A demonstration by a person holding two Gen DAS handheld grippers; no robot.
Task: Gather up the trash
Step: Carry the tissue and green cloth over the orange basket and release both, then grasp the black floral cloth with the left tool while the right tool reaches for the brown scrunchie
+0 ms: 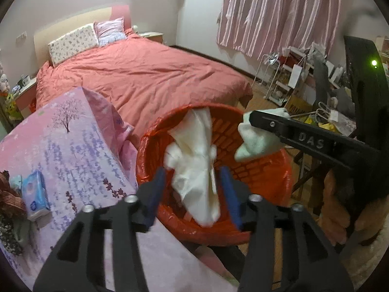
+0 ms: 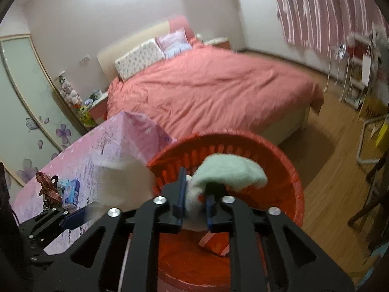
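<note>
Beside the pink-clothed bench (image 1: pixel 73 150), over the red bin (image 1: pixel 274 180), the left gripper (image 1: pixel 193 192) has its jaws apart around limp white tissue (image 1: pixel 197 160), while the right gripper (image 2: pixel 195 203) pinches a soft, light wad (image 2: pixel 231 172) by its bunched end.

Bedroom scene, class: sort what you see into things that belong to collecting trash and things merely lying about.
Part of the job:
red bin
white tissue
pale green wad
left gripper
right gripper

Lying about:
blue tissue pack
bed
pillows
</note>
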